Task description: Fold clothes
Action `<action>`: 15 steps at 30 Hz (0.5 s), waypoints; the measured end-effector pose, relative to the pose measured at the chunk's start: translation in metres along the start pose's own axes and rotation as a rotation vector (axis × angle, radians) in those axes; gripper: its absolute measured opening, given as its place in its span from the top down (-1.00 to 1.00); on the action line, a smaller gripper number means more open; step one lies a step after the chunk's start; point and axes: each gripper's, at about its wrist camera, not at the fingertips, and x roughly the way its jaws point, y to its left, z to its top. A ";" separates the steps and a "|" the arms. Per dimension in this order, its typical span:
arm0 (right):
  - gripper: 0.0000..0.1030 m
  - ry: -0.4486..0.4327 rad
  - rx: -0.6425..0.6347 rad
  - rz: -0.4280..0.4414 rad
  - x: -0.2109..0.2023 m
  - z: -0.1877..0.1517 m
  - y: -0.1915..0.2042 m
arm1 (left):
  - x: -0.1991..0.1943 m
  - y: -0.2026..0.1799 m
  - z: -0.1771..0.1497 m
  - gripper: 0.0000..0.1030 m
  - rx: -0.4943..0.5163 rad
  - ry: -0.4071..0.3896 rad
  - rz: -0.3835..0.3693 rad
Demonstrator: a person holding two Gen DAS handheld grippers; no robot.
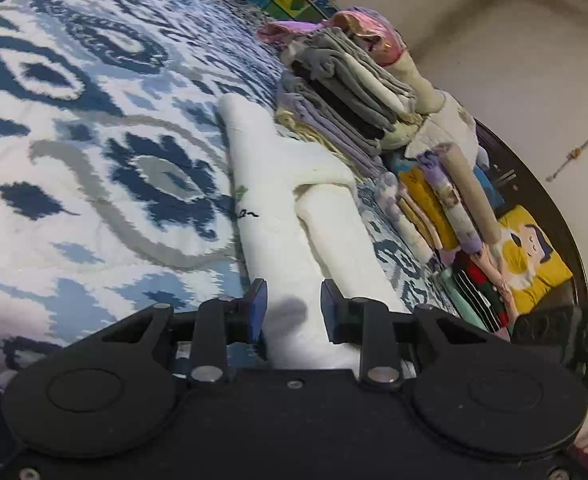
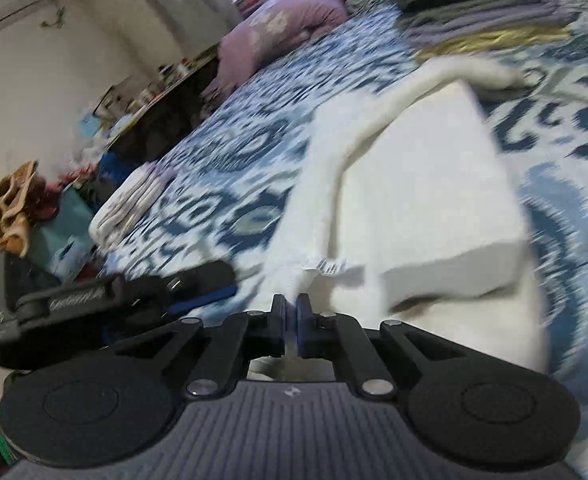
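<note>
A white garment lies partly folded in long strips on the blue and white patterned bedspread. My left gripper has its blue pads on either side of the garment's near end, and the cloth fills the gap between them. In the right wrist view the same garment is folded over into a thick flap, with a small label at its near edge. My right gripper is shut, and a thin edge of the white cloth runs in between its pads. The left gripper shows at the left, at the garment's side.
Folded clothes stand in stacks along the bed's right side, with a second row and a yellow cartoon piece by the dark bed frame. A pink pillow and a small white folded pile lie further off.
</note>
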 end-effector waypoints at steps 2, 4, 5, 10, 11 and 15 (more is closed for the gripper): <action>0.87 -0.026 0.017 -0.007 -0.006 0.006 -0.009 | 0.001 -0.002 0.001 0.48 0.016 -0.002 -0.003; 0.87 0.004 0.007 -0.003 0.000 0.005 -0.012 | 0.002 -0.005 0.003 0.48 0.030 -0.013 -0.013; 0.87 0.039 -0.007 0.002 0.007 0.003 -0.011 | 0.002 -0.007 0.004 0.48 0.038 -0.019 -0.021; 0.87 0.061 -0.097 -0.063 0.018 -0.019 -0.003 | 0.010 -0.016 0.002 0.49 0.107 0.004 -0.008; 0.87 0.056 -0.092 -0.058 0.017 -0.020 -0.004 | 0.012 -0.017 0.002 0.49 0.125 0.009 -0.001; 0.88 0.051 -0.144 -0.068 0.013 -0.024 -0.001 | 0.025 -0.021 -0.002 0.49 0.203 0.059 0.036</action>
